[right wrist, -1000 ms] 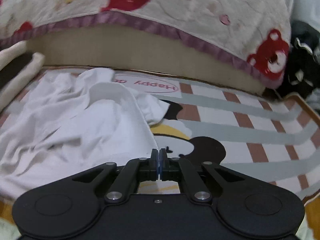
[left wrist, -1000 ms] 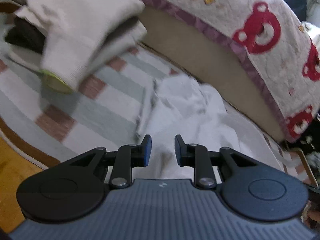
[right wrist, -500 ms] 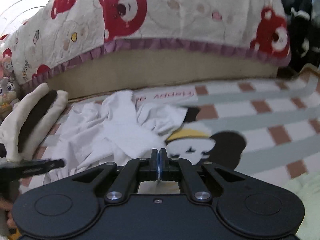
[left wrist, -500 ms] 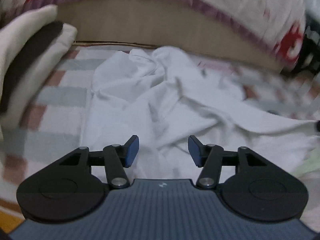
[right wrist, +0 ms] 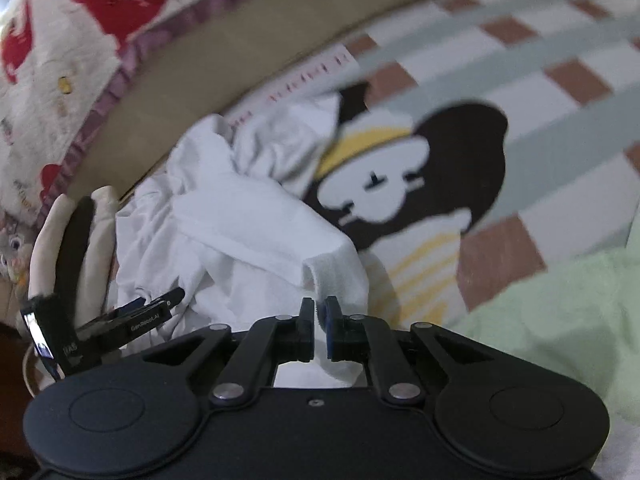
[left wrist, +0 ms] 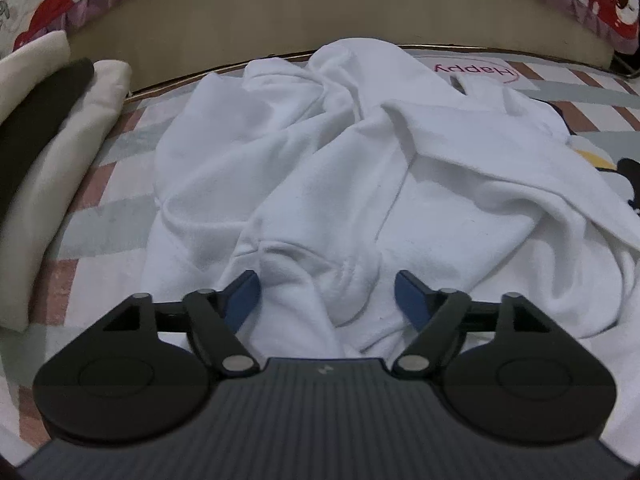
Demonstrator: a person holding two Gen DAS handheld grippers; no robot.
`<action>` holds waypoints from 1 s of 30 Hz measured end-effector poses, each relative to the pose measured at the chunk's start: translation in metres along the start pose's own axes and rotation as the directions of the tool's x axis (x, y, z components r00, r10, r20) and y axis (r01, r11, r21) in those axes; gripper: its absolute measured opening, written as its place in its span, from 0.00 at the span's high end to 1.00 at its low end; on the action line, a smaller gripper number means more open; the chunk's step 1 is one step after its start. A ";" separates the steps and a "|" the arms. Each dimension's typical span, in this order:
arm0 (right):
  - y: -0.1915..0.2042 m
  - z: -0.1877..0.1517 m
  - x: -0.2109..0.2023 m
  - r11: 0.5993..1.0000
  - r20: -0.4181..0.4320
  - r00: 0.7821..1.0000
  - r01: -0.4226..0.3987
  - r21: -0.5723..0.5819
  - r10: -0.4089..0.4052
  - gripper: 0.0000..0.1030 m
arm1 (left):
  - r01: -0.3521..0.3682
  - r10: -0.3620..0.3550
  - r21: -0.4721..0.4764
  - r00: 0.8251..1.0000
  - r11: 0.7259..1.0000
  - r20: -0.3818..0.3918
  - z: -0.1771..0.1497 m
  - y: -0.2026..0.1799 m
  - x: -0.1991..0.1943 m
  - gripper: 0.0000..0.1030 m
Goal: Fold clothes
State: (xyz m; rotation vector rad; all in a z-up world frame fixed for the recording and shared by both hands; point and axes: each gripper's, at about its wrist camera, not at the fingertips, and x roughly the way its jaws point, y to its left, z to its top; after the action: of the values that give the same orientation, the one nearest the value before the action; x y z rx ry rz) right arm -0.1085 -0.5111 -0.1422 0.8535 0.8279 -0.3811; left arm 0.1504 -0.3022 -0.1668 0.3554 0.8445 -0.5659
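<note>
White shirt (left wrist: 360,184) crumpled on a rug (left wrist: 580,92) reading "Happy". Left tongs (left wrist: 326,300) just opened wide over it, gripping nothing; right tongs (right wrist: 318,330) barely parting.

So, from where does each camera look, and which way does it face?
Left wrist: sits on the left gripper, looks down along its open jaws at the crumpled white garment on the striped mat.
Right wrist: sits on the right gripper, jaws slightly apart, tilted over the same garment's edge; the left gripper shows at left.
Shared: white garment, mat, folded stack, bear quilt.
</note>
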 end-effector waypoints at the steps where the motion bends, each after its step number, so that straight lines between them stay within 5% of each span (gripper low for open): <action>1: 0.000 0.000 0.003 1.000 -0.012 1.000 0.010 0.007 -0.010 0.73 | 0.002 -0.002 -0.015 1.000 1.000 -0.003 0.001 0.002 0.001 0.24; 2: 0.000 0.001 0.005 1.000 -0.025 1.000 0.019 0.013 -0.019 0.55 | 0.000 0.000 -0.019 1.000 1.000 0.001 0.001 0.002 0.002 0.24; 4: 0.003 0.001 0.009 0.999 -0.035 0.999 0.040 0.000 -0.040 0.53 | -0.005 0.005 -0.021 1.000 1.000 0.011 0.002 0.003 0.004 0.30; 6: 0.006 0.002 0.013 0.998 -0.044 0.997 0.056 -0.026 -0.057 0.52 | -0.054 0.054 0.007 0.998 0.999 0.012 0.002 0.002 0.003 0.60; 9: 0.007 0.003 0.020 0.996 -0.080 0.993 0.084 -0.034 -0.086 0.52 | -0.066 0.066 -0.010 0.998 0.998 0.003 0.005 0.010 -0.002 0.86; 12: 0.000 0.005 0.021 0.996 -0.093 0.992 0.087 0.007 -0.086 0.51 | -0.033 0.033 -0.102 0.999 0.994 -0.007 0.010 0.033 -0.011 0.89; 16: -0.016 0.008 0.019 0.992 -0.088 0.995 0.060 0.111 -0.050 0.50 | -0.067 0.075 -0.178 0.997 0.982 0.034 0.012 0.062 -0.035 0.89; 21: -0.020 0.008 0.022 0.987 -0.101 0.993 0.068 0.144 -0.053 0.47 | 0.019 0.012 -0.340 0.996 0.940 0.091 0.013 0.099 -0.056 0.89; 30: -0.018 0.009 0.025 0.987 -0.108 0.990 0.101 0.123 -0.088 0.45 | -0.012 0.084 -0.383 0.982 0.923 0.170 0.021 0.113 -0.074 0.89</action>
State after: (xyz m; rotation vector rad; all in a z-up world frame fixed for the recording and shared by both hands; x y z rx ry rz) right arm -0.0987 -0.5283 -0.1673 0.9611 0.9487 -0.4811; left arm 0.1912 -0.1985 -0.0879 -0.0333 0.7449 -0.3695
